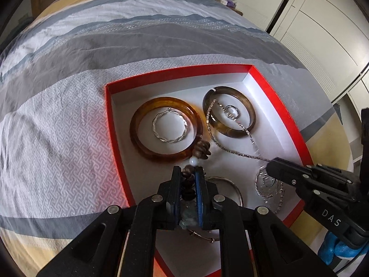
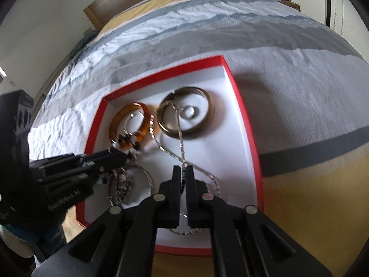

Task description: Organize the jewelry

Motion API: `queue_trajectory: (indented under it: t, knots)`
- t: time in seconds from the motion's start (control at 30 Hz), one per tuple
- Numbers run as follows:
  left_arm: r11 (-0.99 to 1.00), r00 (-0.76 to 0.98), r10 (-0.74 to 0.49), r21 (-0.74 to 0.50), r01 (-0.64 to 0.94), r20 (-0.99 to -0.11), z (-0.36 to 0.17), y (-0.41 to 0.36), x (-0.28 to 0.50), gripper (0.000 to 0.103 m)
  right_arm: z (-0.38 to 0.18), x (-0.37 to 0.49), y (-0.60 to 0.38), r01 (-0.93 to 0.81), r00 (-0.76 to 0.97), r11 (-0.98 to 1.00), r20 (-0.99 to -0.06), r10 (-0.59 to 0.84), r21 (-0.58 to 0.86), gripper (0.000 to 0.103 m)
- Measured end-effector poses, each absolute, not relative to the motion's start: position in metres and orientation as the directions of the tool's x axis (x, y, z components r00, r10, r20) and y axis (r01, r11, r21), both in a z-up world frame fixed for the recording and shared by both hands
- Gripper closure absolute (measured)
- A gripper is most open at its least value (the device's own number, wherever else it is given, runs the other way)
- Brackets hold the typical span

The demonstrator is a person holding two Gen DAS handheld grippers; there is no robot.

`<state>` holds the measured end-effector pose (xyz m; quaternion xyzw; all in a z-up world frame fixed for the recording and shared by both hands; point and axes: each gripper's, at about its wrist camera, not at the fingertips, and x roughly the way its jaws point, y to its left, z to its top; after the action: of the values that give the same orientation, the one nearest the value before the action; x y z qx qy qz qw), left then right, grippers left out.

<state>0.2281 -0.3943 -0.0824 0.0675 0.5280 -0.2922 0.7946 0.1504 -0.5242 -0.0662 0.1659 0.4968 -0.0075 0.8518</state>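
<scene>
A red box (image 1: 272, 97) with a white inside lies on the bed and holds the jewelry. My left gripper (image 1: 188, 173) is shut on a brown beaded bracelet (image 1: 203, 149) with a white bead, above the box's near part. My right gripper (image 2: 182, 170) is shut on a silver chain necklace (image 2: 181, 136) that trails across an olive bangle (image 2: 208, 102). An amber bangle (image 1: 138, 124) rings a twisted silver bracelet (image 1: 169, 127). A small ring (image 1: 231, 112) sits inside the olive bangle (image 1: 250, 108). The right gripper (image 1: 272, 162) also shows in the left wrist view.
Thin silver bangles (image 1: 233, 188) and a tangled chain (image 1: 267, 184) lie in the box's near part. The striped grey, white and yellow bedcover (image 1: 92, 69) surrounds the box. White wardrobe doors (image 1: 322, 23) stand at the right, a wooden headboard (image 2: 101, 11) behind.
</scene>
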Motion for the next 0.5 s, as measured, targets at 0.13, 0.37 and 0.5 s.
queue_trajectory:
  t: [0.13,0.37,0.5]
  knots:
    - [0.825,0.276,-0.401,-0.215,0.522,-0.873,-0.077,-0.386,0.227,0.068,-0.063,0.145,-0.527,0.192,0.504,0.946,-0.854,0.132,0.259,0.098]
    - [0.83,0.337,-0.407,-0.191,0.523,-0.849,-0.047,-0.373,0.213,0.063,-0.04,0.131,-0.522,0.186,0.539,0.949,-0.834,0.117,0.254,0.079]
    - [0.838,0.394,-0.42,-0.183,0.514,-0.818,-0.025,-0.357,0.198,0.054,-0.02,0.121,-0.51,0.171,0.563,0.957,-0.82,0.102,0.236,0.076]
